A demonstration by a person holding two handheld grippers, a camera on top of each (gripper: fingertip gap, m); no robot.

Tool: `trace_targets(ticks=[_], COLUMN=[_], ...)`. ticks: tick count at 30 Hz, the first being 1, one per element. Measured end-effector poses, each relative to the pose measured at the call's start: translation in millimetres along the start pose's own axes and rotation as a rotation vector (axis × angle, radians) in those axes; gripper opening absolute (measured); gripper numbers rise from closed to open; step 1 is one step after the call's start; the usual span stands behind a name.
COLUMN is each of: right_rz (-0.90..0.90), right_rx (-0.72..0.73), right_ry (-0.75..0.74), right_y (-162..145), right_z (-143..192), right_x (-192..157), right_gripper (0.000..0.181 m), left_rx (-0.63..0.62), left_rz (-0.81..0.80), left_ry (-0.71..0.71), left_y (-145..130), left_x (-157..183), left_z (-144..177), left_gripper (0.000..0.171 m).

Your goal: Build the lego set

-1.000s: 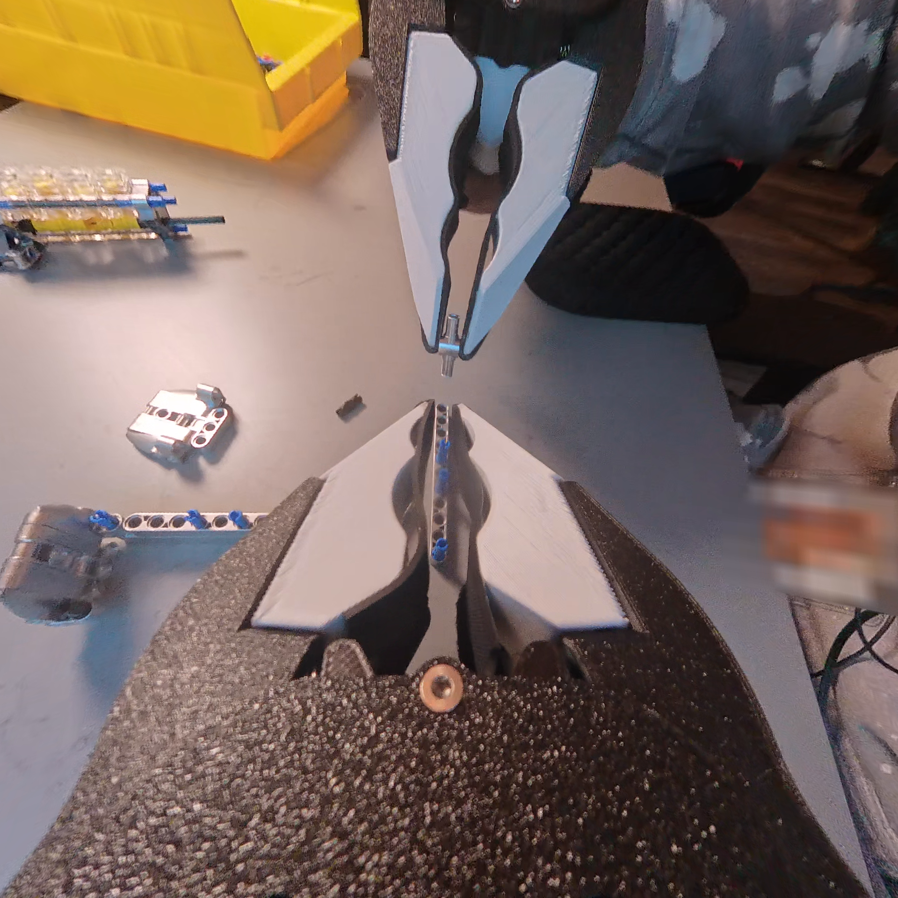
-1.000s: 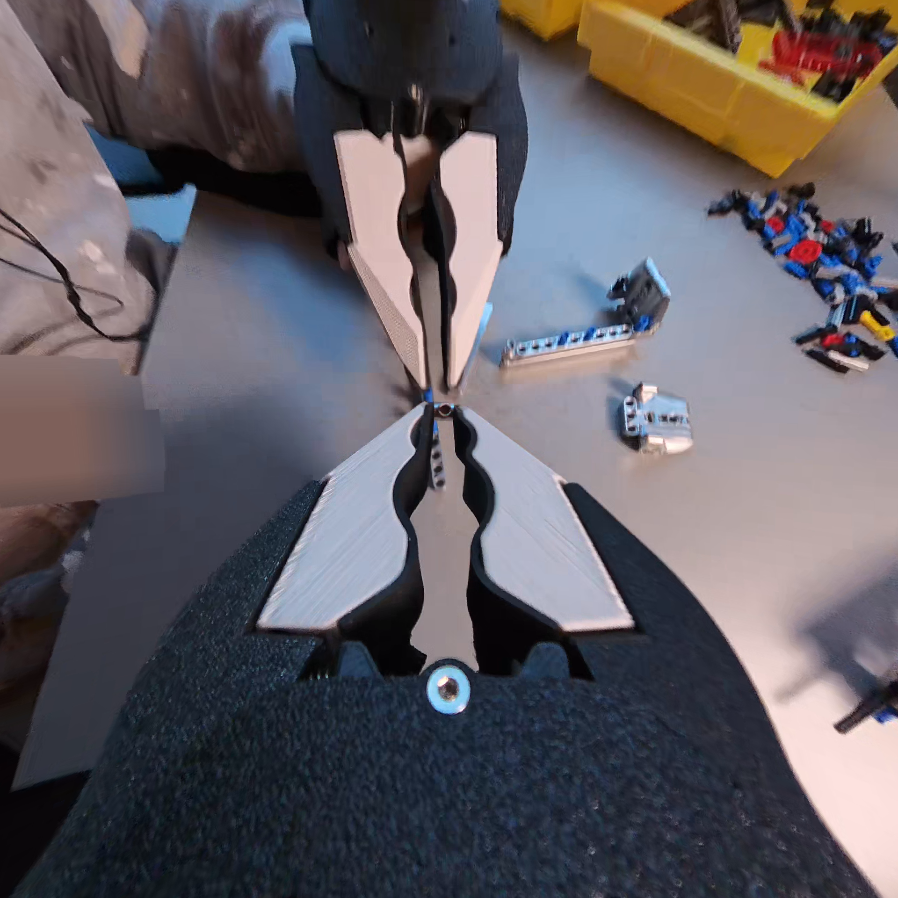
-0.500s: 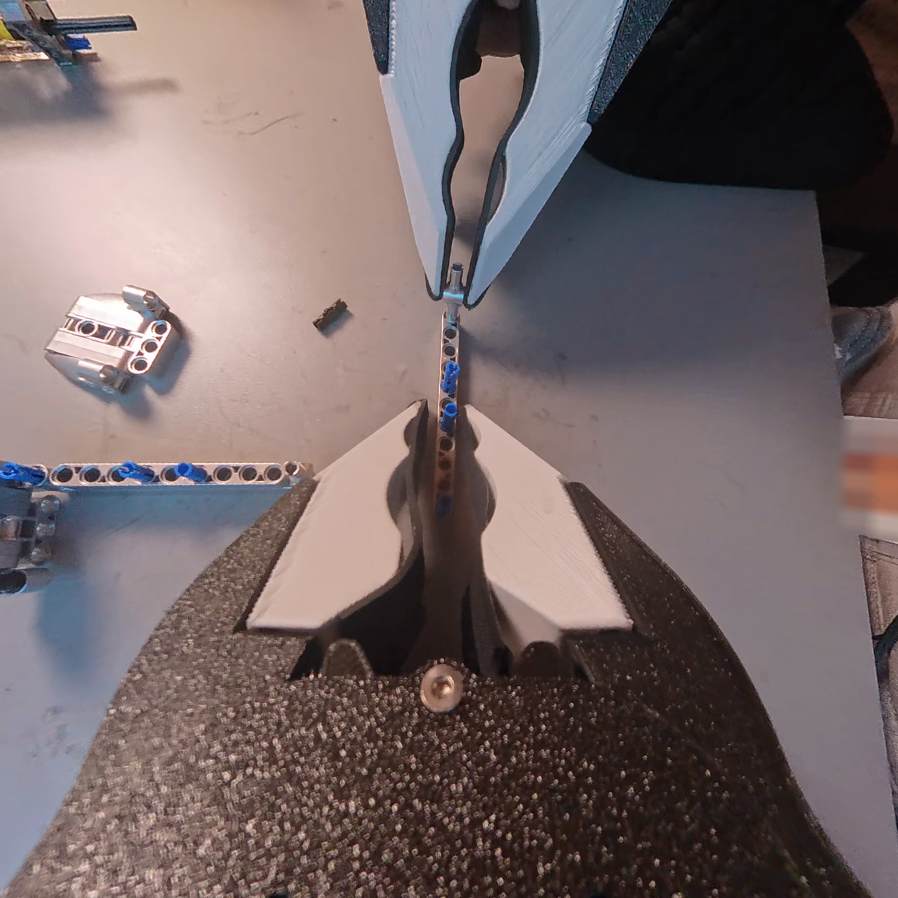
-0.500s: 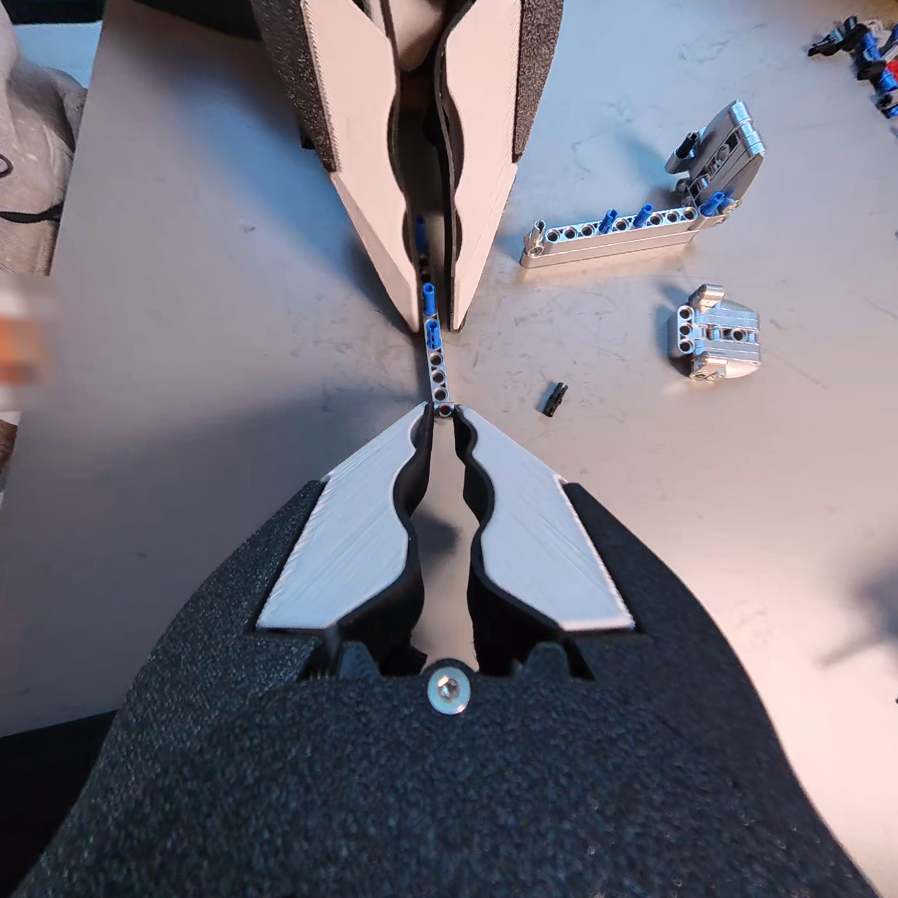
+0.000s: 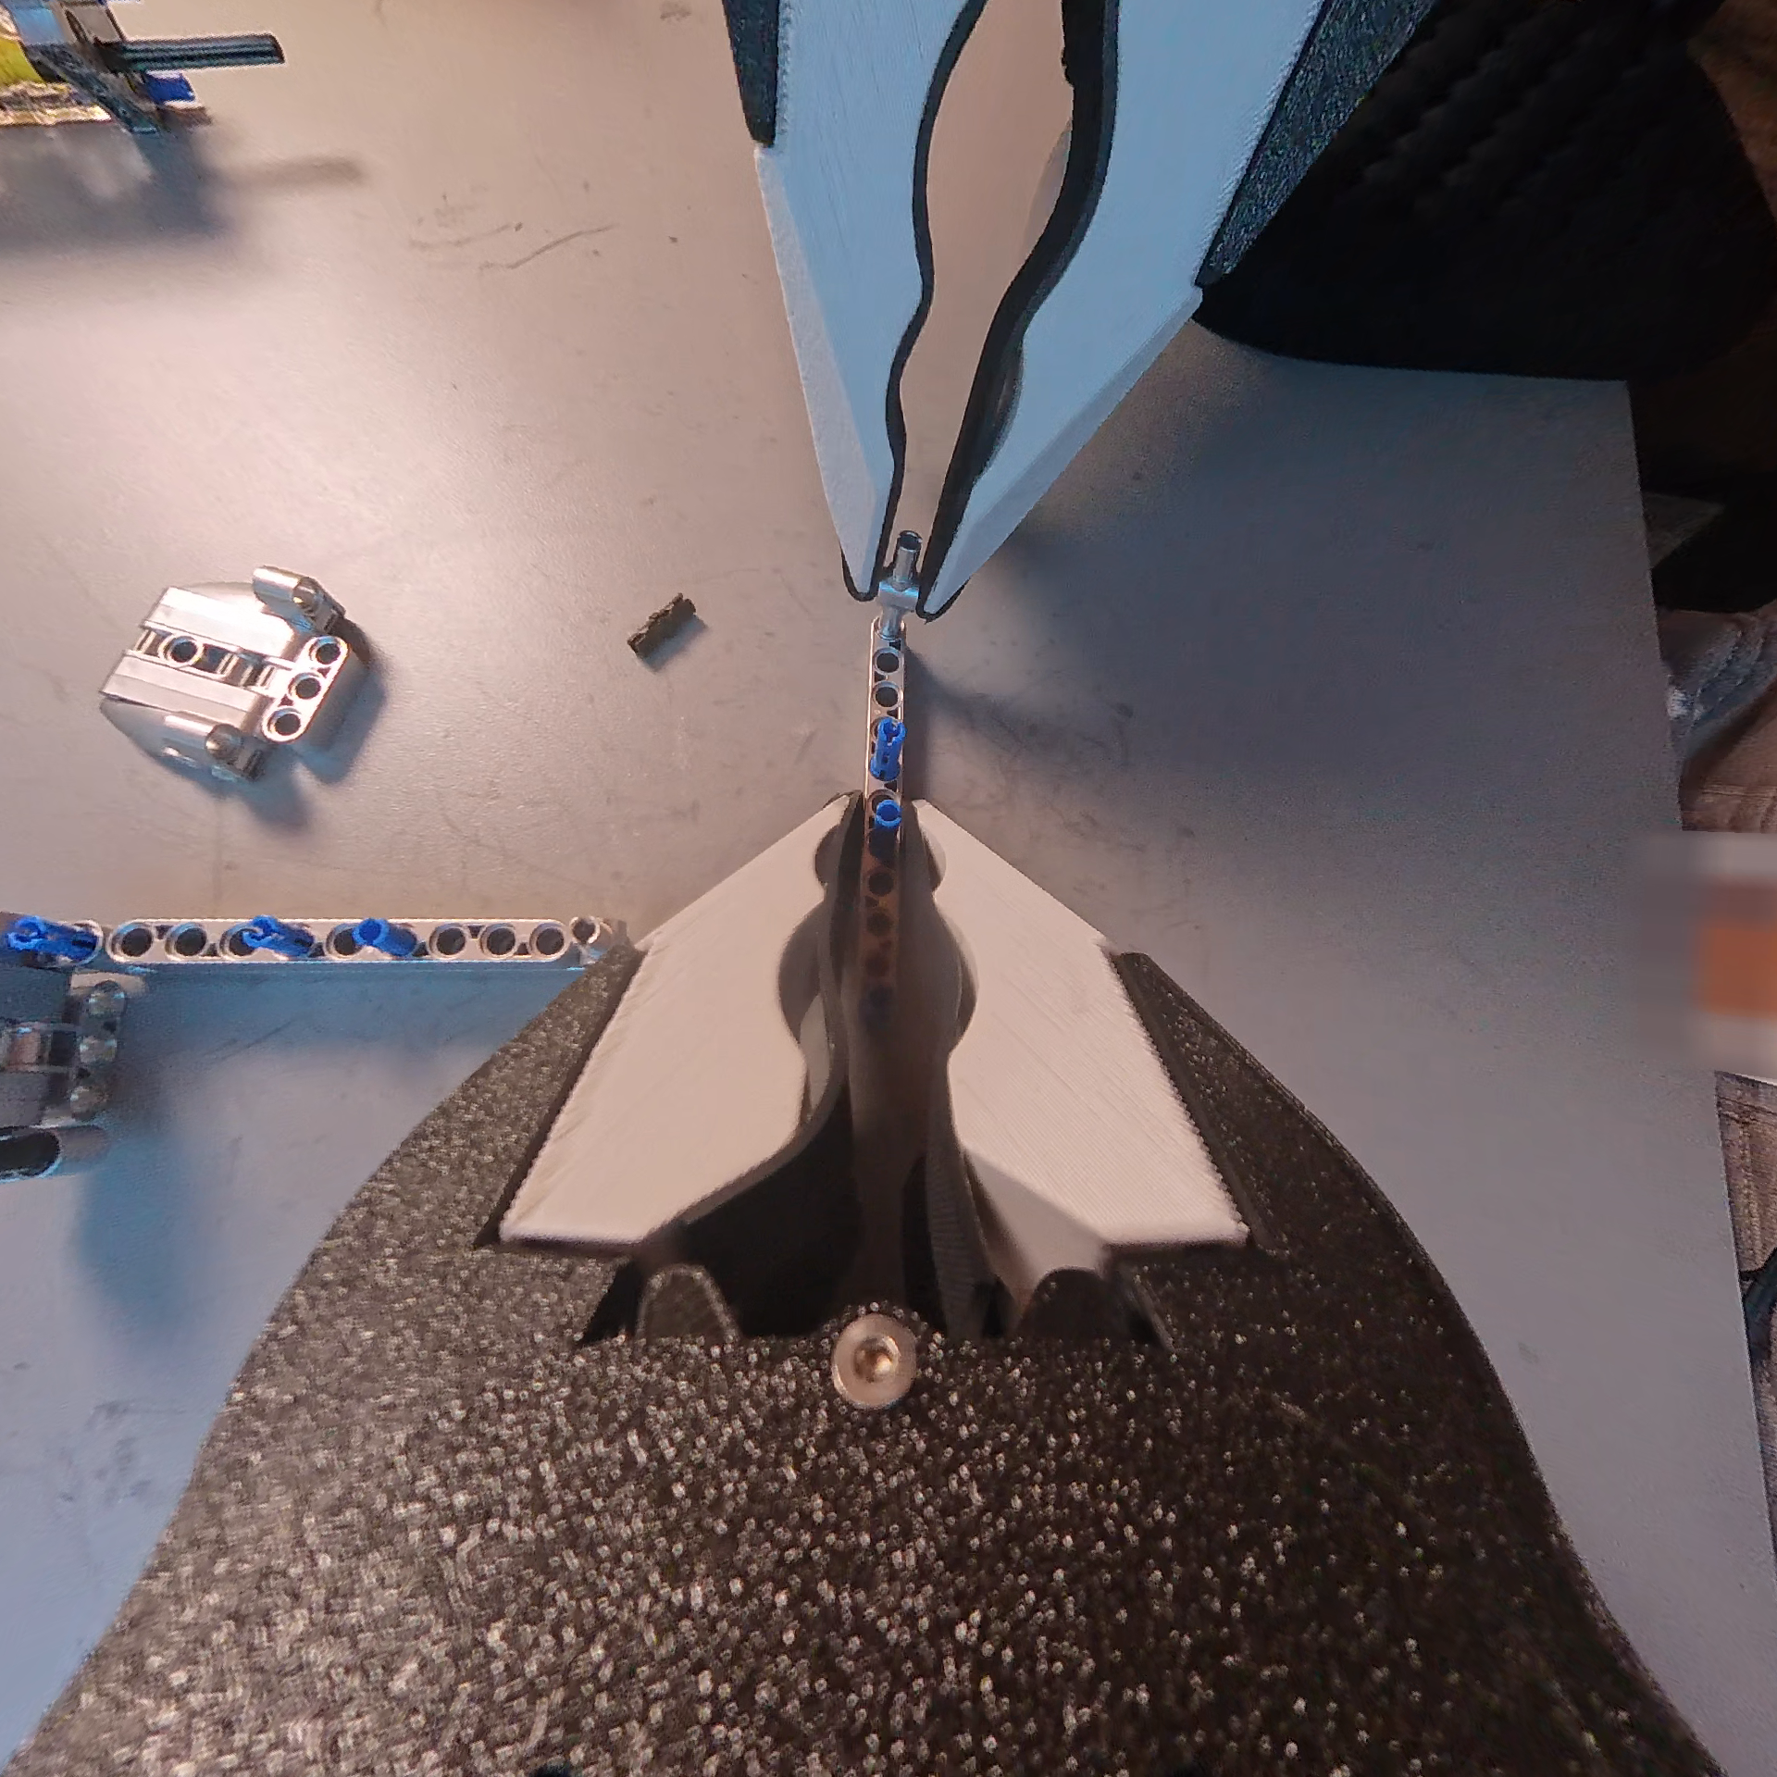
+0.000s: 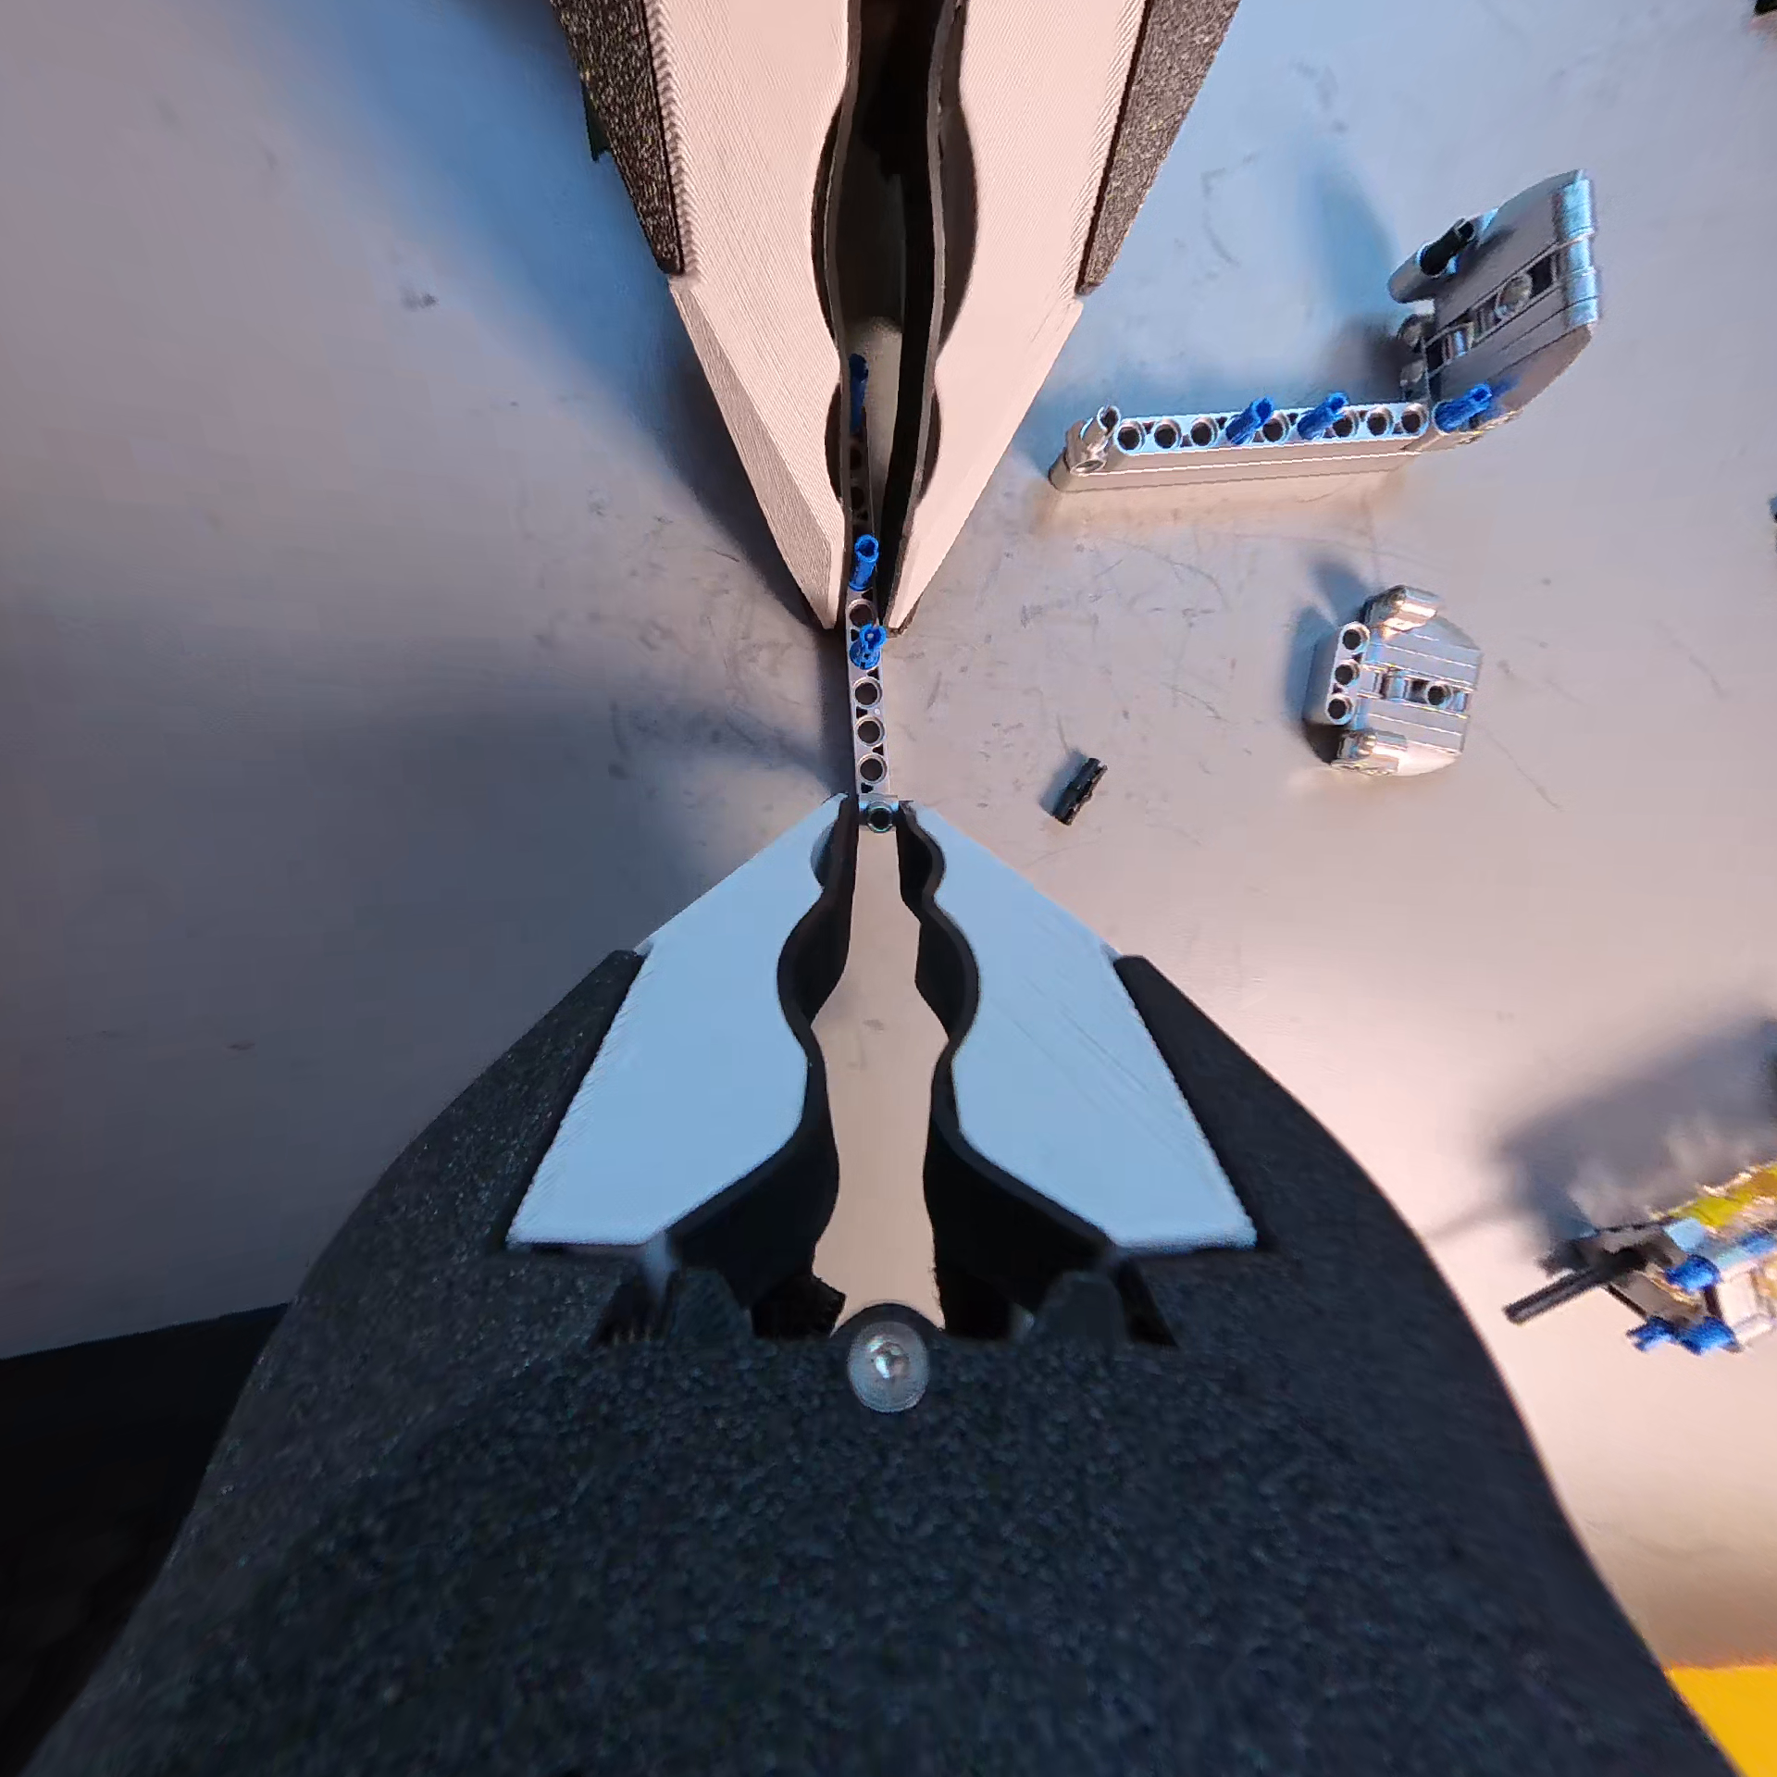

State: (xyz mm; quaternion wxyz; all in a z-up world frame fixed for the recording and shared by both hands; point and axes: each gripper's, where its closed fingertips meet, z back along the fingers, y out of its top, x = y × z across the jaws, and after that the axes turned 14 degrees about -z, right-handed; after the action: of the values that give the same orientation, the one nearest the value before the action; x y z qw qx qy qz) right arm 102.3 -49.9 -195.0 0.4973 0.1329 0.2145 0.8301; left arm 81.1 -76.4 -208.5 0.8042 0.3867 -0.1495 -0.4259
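Your left tongs point(image 5: 883, 803) clamp perforated grey beam point(image 5: 887, 697) edge-on above counter point(image 5: 1298, 673). Right tongs point(image 6: 877, 815) pinch small grey pin point(image 6: 879, 817) at beam's far end hole. Keep pin square to beam, push straight, left grip firm.

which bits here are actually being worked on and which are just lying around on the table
In hand:
- left gripper shut on the thin holed beam
- right gripper shut on a small grey pin at the beam's far end

Lying about:
- black peg
- grey panel
- long beam with blue pins
- yellow and clear build
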Motion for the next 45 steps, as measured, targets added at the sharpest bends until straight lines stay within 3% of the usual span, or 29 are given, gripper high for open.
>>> trace_targets(ticks=[13, 22, 29, 34, 40, 45], right_rz=[0.017, 0.244, 0.256, 0.036, -0.292, -0.291], right_rx=[-0.134, -0.339, -0.383, -0.22, 0.19, 0.267], right_ry=[-0.062, -0.029, 0.026, 0.064, 0.146, 0.157], right_y=[1, 1, 3, 4, 10, 11], right_z=[-1, -1, -8, -5, 9, 7], right_x=[3, 2, -2, 0, 4, 3], right_gripper=[0.005, 0.005, 0.005, 0.005, 0.005, 0.006], left_rx=[-0.012, -0.008, -0.012, -0.01, -0.006, 0.001], left_rz=[0.049, 0.072, 0.067, 0.078, 0.092, 0.093], left_ry=[-0.01, -0.024, -0.018, -0.028, -0.032, -0.033], left_y=[0, 1, 1, 0, 0, 1], left_x=[0, -1, -1, 0, 0, -1], left_z=[1, 1, 1, 2, 2, 2], left_gripper=[0.005, 0.004, 0.005, 0.004, 0.004, 0.004])
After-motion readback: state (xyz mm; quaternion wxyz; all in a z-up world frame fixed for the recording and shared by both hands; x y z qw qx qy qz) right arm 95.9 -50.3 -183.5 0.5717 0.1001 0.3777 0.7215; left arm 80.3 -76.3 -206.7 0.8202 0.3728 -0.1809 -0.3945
